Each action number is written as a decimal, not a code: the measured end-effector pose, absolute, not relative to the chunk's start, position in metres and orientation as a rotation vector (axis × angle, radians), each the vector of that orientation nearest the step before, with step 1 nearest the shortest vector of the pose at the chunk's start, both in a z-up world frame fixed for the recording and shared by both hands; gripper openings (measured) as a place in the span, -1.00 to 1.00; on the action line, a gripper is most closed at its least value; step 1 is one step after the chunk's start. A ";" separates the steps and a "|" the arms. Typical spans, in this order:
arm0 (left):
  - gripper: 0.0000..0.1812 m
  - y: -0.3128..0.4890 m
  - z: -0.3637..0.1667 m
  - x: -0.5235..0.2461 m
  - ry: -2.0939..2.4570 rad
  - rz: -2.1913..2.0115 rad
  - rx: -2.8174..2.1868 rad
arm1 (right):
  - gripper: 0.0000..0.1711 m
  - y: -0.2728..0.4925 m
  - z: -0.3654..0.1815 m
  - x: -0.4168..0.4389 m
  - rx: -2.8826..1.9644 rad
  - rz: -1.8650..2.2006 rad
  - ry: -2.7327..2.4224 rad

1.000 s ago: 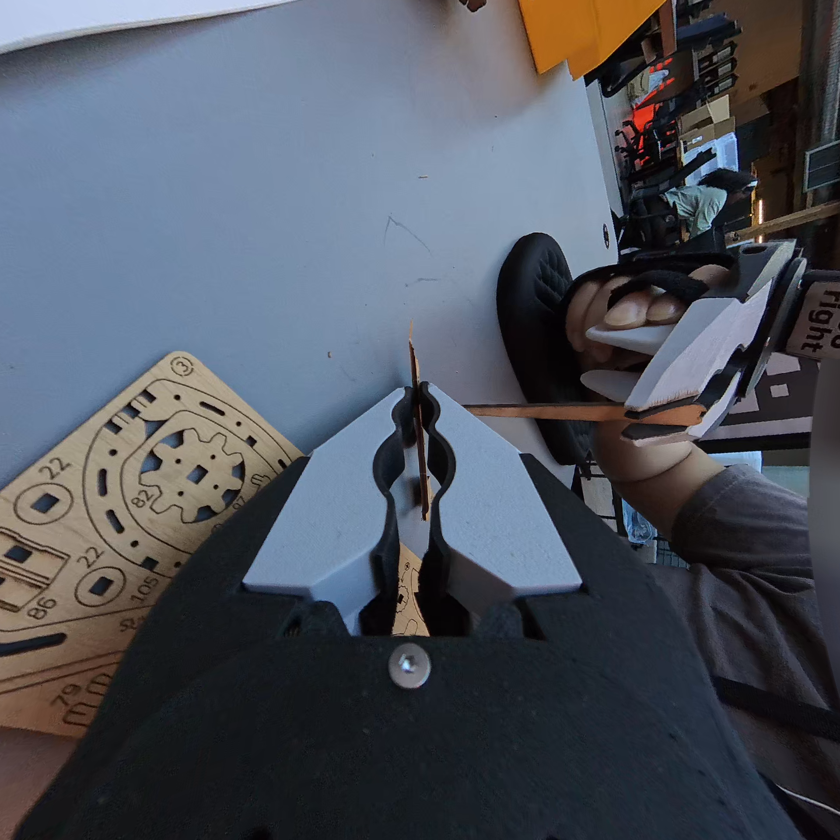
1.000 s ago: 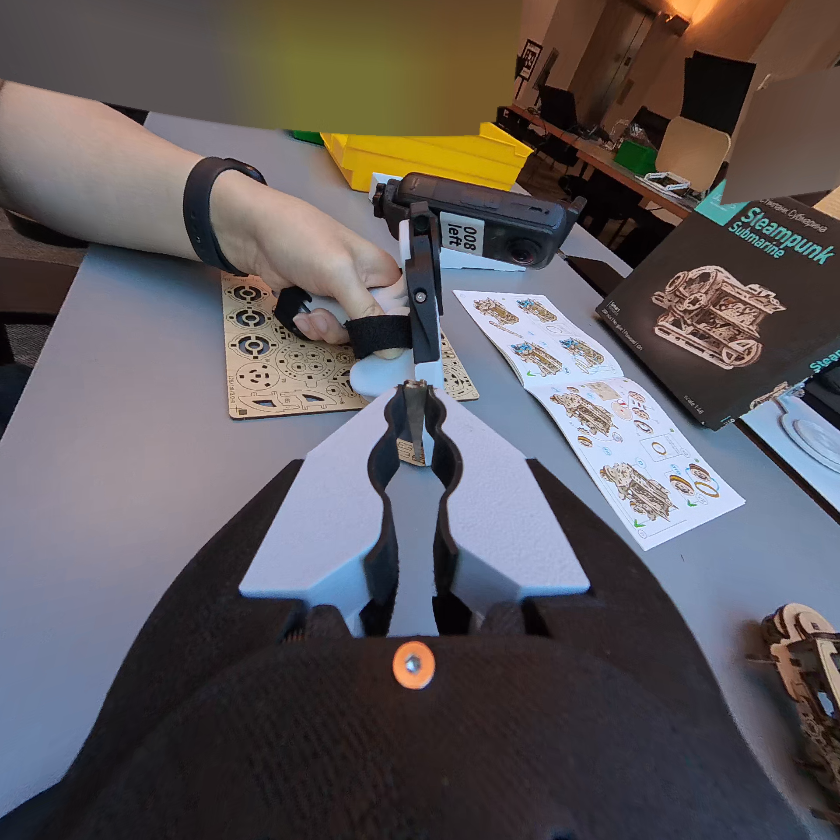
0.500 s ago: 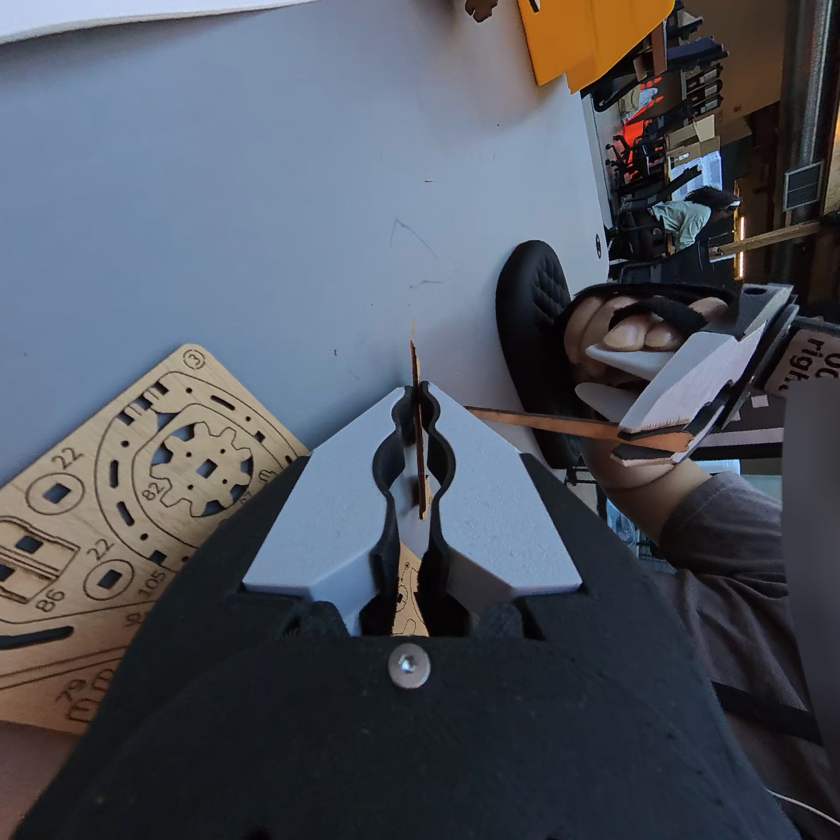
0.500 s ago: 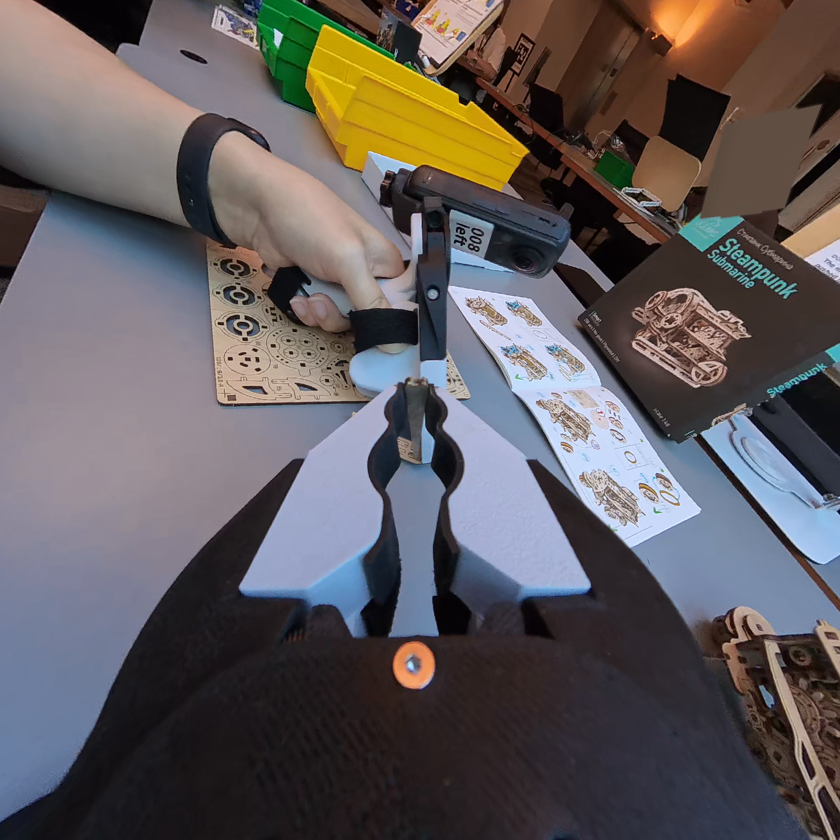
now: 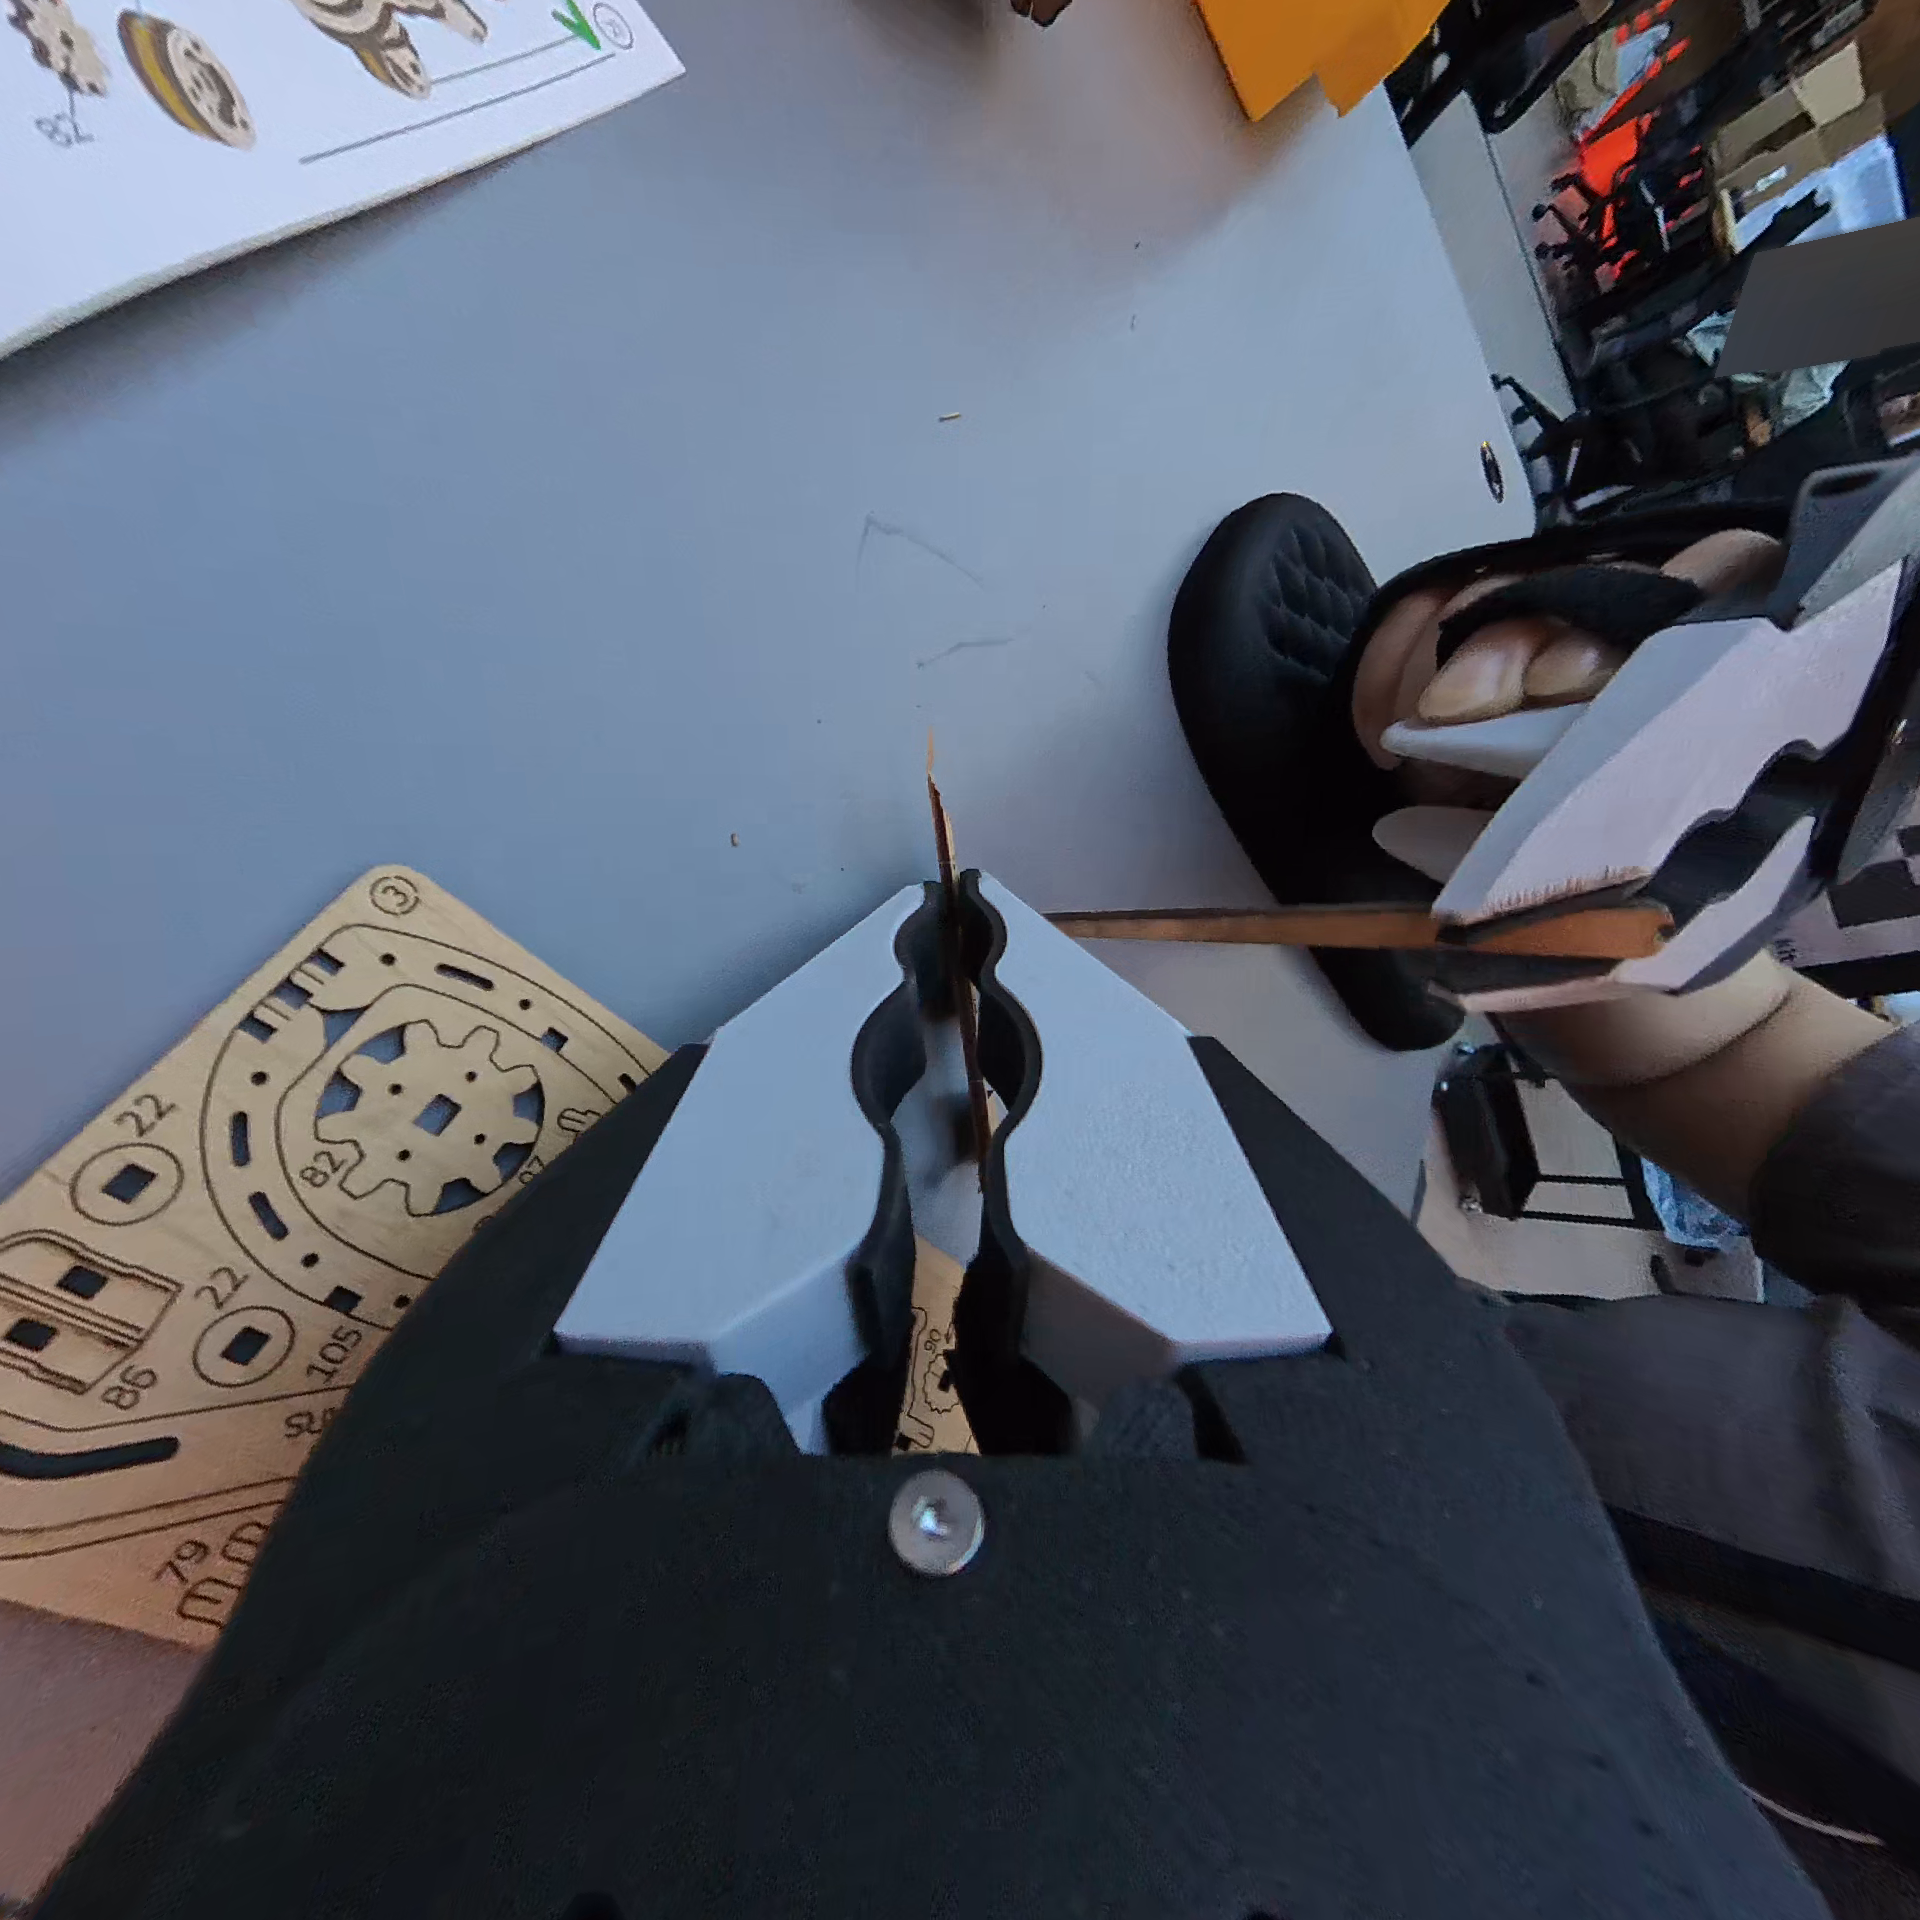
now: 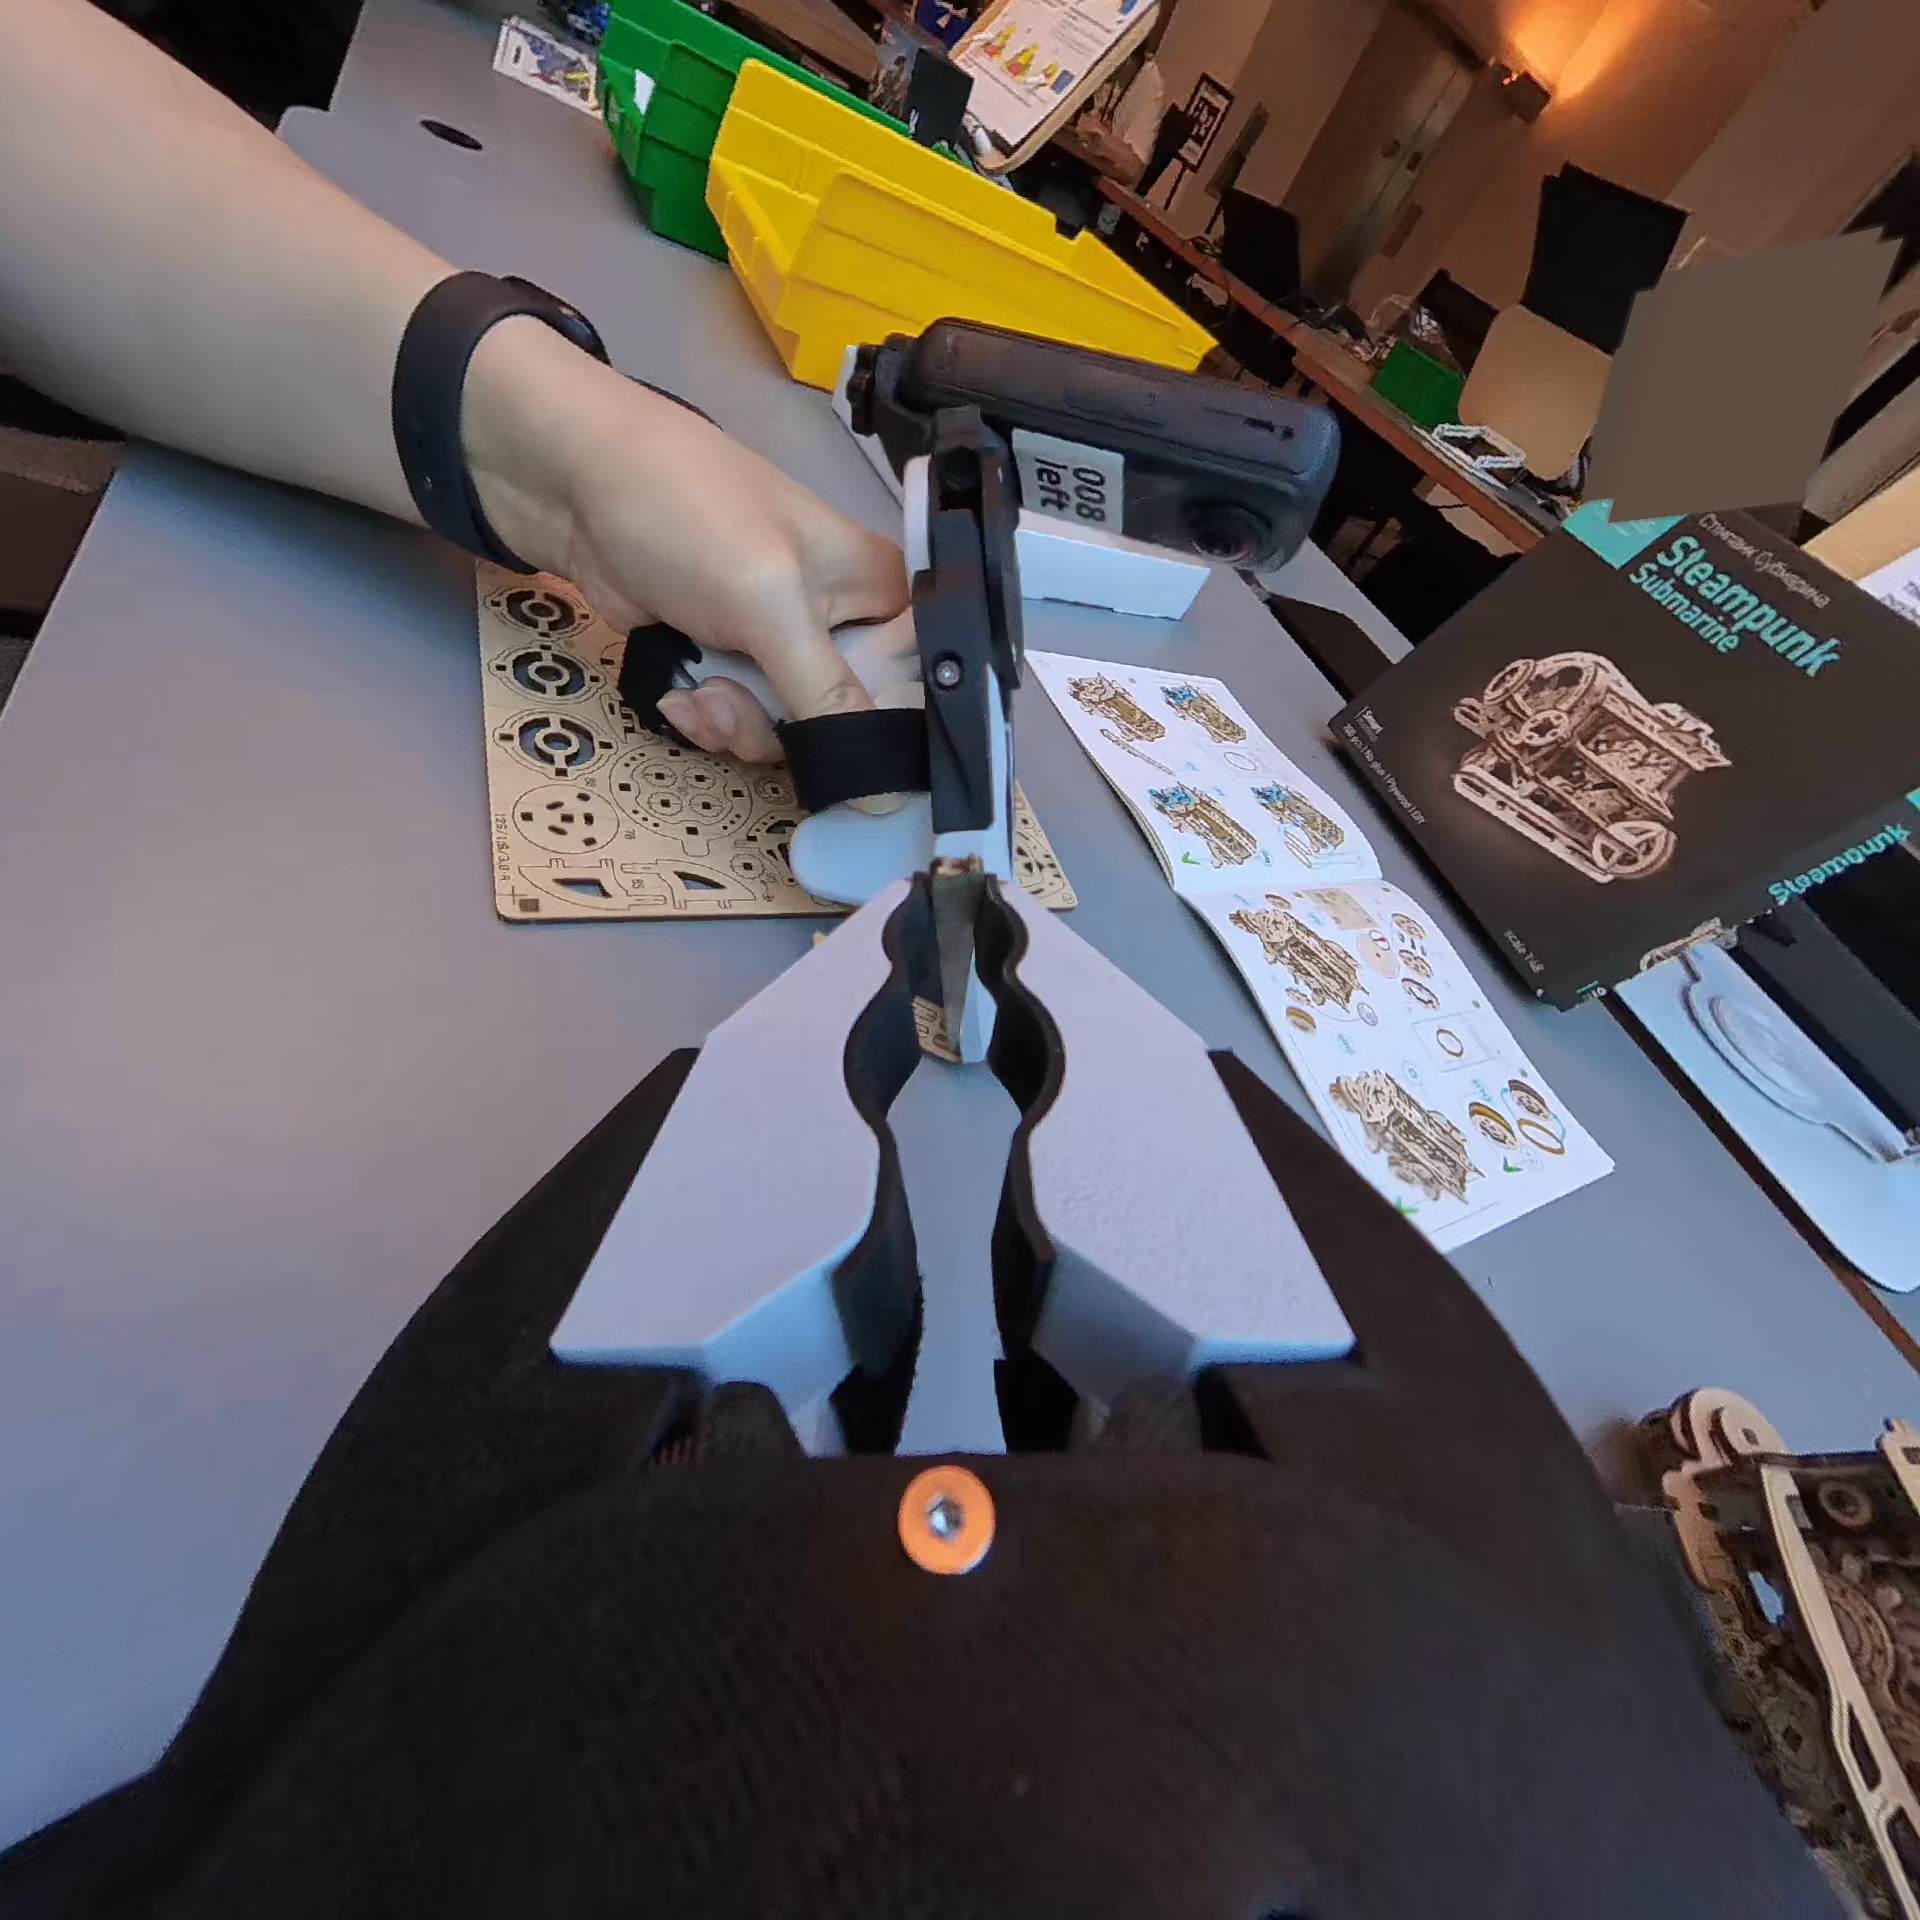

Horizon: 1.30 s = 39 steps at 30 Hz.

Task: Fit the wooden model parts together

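Wooden strip [image 5: 1247, 924] runs level across right-centre of the left wrist view, far end clamped in the right gripper [image 5: 1548, 940], near end reaching the left gripper [image 5: 948, 899] tips. Second thin wooden piece [image 5: 951, 935] stands edge-on at frame centre, pinched between the left fingers [image 5: 790, 1143], tip sticking out past them. Whether the two pieces actually touch, can't tell.

Right wrist view: right gripper [image 6: 951, 899] fingers [image 6: 769, 1143] closed on the strip [image 6: 951, 956], seen end-on at centre. Left gripper [image 6: 966, 831] sits directly beyond, its tip just above the strip's far end, held by a hand [image 6: 686, 561] with a black wristband [image 6: 457, 416].

Both held above the grey bench [image 6: 260, 1039]. Parts sheet [image 6: 623, 800] lies flat under the hand, left of centre; same sheet [image 5: 260, 1195] at lower left of the left view. Open instruction booklet [image 6: 1330, 935] right of centre, dark kit box [image 6: 1621, 748] at right edge, yellow bins [image 6: 935, 249] upper middle, green bin [image 6: 665, 156] behind. Part-built wooden model [image 6: 1808, 1610] at lower right corner.
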<state>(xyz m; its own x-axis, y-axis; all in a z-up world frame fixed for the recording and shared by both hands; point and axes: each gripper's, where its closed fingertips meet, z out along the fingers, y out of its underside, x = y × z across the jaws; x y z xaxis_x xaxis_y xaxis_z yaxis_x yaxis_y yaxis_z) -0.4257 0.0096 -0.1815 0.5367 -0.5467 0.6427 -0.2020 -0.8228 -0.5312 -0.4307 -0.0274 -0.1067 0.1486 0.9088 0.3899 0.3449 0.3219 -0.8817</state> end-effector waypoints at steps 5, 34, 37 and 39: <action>-1.00 0.009 -0.182 -0.423 0.748 -1.064 -2.335 | -0.92 -0.016 -0.105 -0.422 -1.341 0.716 -1.328; -0.99 -0.004 -0.181 -0.418 0.521 -1.486 -2.470 | -0.92 -0.043 -0.103 -0.425 -1.155 0.733 -1.483; -1.00 -0.004 -0.181 -0.418 0.525 -1.483 -2.472 | -0.93 -0.042 -0.103 -0.424 -1.143 0.678 -1.493; -1.00 -0.004 -0.181 -0.418 0.523 -1.493 -2.474 | -0.92 -0.041 -0.103 -0.423 -1.142 0.652 -1.492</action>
